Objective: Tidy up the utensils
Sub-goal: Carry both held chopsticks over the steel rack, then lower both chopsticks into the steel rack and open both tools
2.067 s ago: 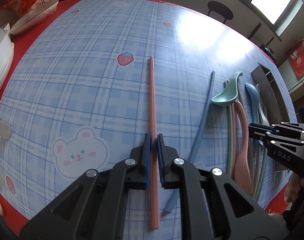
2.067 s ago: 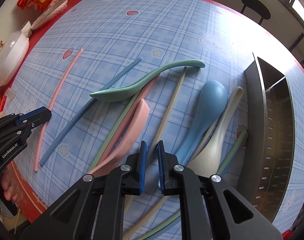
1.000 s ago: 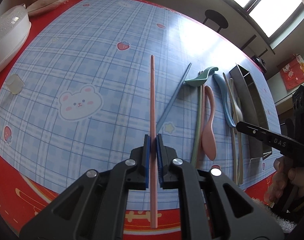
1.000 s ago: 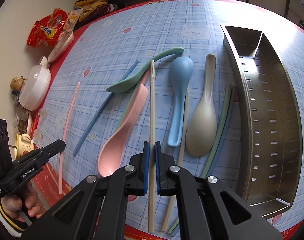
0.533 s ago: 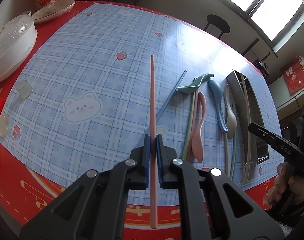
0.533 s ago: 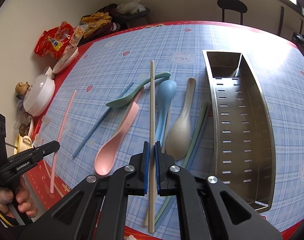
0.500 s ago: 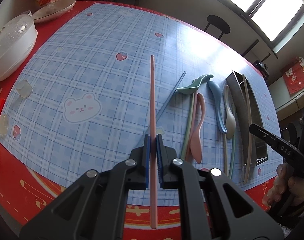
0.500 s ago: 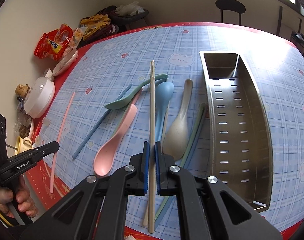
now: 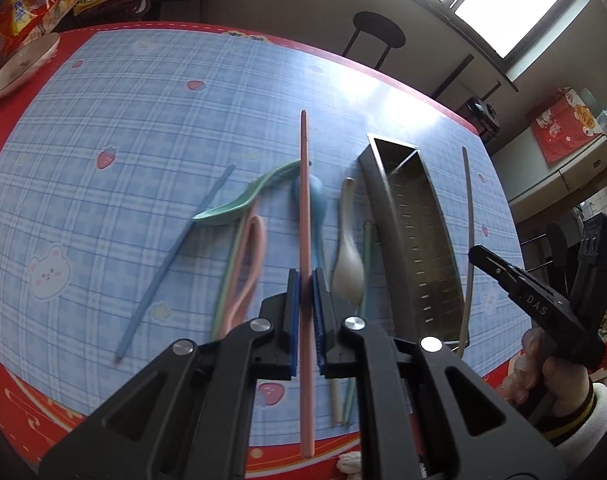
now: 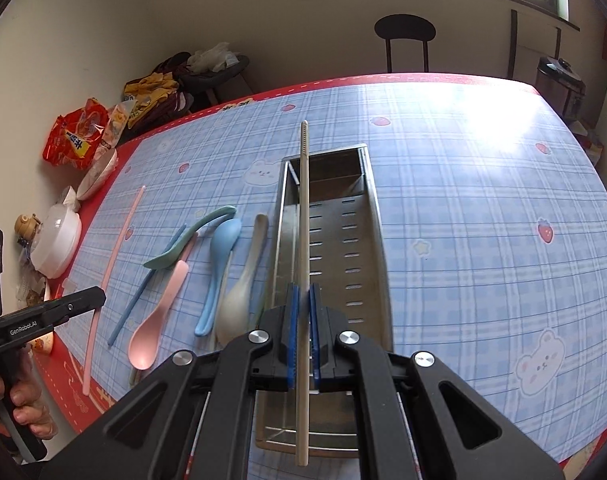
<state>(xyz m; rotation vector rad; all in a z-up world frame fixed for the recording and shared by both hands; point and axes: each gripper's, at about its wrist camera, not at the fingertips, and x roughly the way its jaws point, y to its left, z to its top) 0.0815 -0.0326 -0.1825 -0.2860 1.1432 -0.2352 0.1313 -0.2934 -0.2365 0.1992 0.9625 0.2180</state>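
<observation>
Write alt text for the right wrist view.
The right gripper, shut on a beige chopstick, holds it lengthwise above a metal utensil tray on a blue checked tablecloth. Left of the tray lie pink, blue, green and beige spoons.

The utensil tray (image 10: 377, 240) is brushed metal with a dull sheen and slotted walls. The counter (image 10: 483, 208) wears a smooth, glossy printed cover that throws back window glare. The pink chopstick (image 9: 305, 208) and cream chopstick (image 10: 303, 220) look like matt plastic, ridged at the tips. The claw pads (image 9: 294, 320) are blue and ribbed, set in matt black plastic.
</observation>
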